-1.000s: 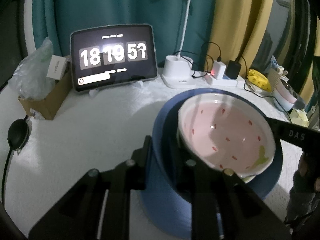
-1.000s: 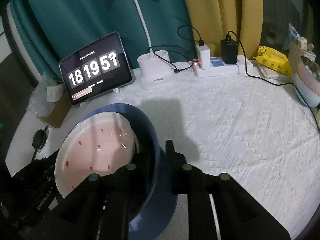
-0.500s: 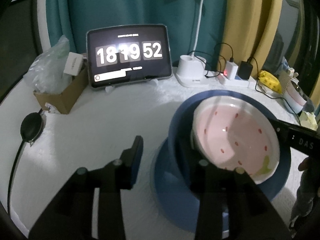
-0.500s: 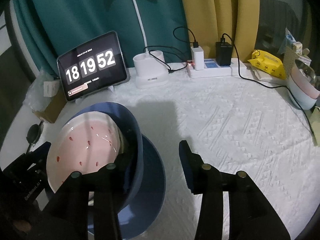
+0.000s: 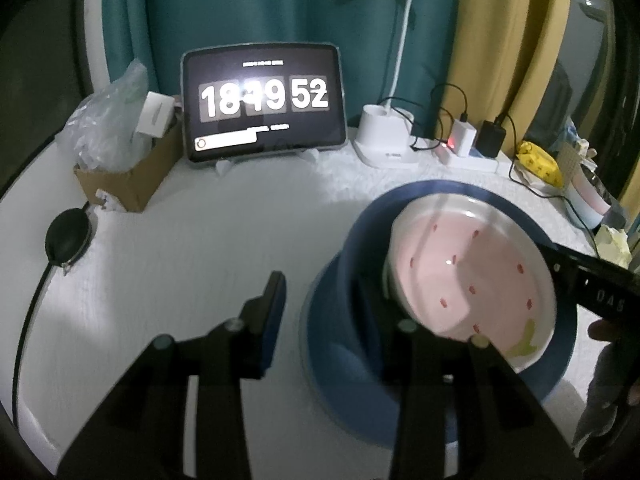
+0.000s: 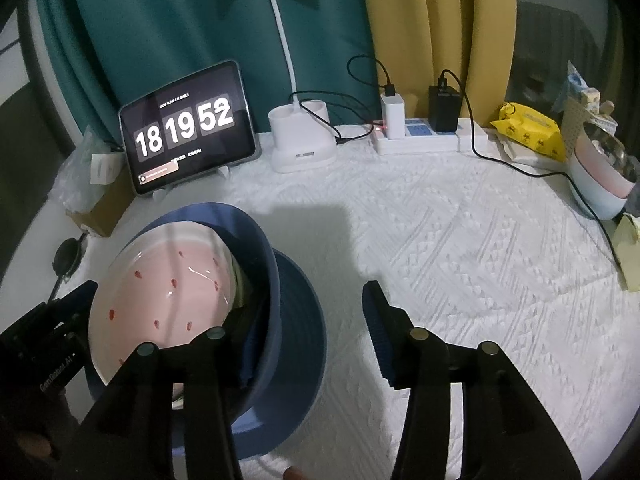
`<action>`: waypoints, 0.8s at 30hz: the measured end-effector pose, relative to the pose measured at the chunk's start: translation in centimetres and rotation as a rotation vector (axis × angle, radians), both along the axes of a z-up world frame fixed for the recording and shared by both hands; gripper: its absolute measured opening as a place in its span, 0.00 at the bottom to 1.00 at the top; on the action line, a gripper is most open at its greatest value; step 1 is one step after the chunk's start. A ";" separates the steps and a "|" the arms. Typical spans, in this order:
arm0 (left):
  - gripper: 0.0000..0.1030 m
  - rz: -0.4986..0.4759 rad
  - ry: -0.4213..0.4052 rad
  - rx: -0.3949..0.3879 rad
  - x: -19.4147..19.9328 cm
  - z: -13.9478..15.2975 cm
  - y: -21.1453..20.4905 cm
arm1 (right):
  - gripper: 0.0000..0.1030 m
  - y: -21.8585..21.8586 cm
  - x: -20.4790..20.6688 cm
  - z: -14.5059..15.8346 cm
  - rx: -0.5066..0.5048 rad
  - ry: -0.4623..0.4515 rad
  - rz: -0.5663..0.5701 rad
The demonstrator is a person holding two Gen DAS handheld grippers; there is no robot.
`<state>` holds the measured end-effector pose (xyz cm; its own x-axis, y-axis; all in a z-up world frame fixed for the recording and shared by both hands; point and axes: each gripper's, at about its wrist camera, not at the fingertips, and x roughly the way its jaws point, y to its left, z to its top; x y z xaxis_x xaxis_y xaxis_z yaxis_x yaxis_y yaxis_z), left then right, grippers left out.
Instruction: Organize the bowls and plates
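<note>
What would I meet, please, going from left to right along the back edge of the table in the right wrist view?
Cardboard box → tablet clock → white lamp base → white charger → black charger → yellow packet → pink and white container.

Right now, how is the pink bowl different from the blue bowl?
The pink bowl is smaller and sits inside the blue bowl, which wraps around it. The pink bowl has a white rim and little red specks; the blue bowl is plain dark blue. The pink bowl leans tilted, while the blue bowl stands on a blue plate. Both are round and stacked together.
</note>
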<state>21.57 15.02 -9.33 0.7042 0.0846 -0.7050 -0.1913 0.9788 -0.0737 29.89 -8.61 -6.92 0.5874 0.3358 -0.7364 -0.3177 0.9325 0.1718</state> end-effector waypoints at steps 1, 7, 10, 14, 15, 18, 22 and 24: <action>0.37 -0.002 0.006 -0.014 0.0 0.1 0.1 | 0.49 -0.1 0.0 0.0 0.006 0.005 -0.001; 0.42 0.001 -0.074 -0.034 -0.5 2.5 0.6 | 0.60 -1.4 -0.1 1.6 0.074 -0.022 -0.018; 0.60 -0.004 -0.114 -0.024 -0.8 3.9 0.3 | 0.60 -1.8 -0.1 2.8 0.082 -0.051 -0.023; 0.63 -0.025 -0.146 -0.010 -1.4 5.1 -0.7 | 0.60 -2.3 -0.5 4.0 0.077 -0.083 -0.030; 0.63 -0.031 -0.152 -0.005 -1.7 5.4 -1.0 | 0.60 -2.4 -0.7 4.2 0.077 -0.087 -0.031; 0.65 -0.042 -0.167 0.014 -2.4 6.0 -1.8 | 0.60 -2.7 -1.2 4.6 0.077 -0.097 -0.028; 0.76 -0.050 -0.192 0.031 -3.8 6.8 -2.8 | 0.60 -2.8 -2.3 5.2 0.067 -0.117 -0.020; 0.82 -0.054 -0.201 0.038 -4.4 7.2 -3.3 | 0.60 -2.8 -3.0 5.6 0.063 -0.130 -0.016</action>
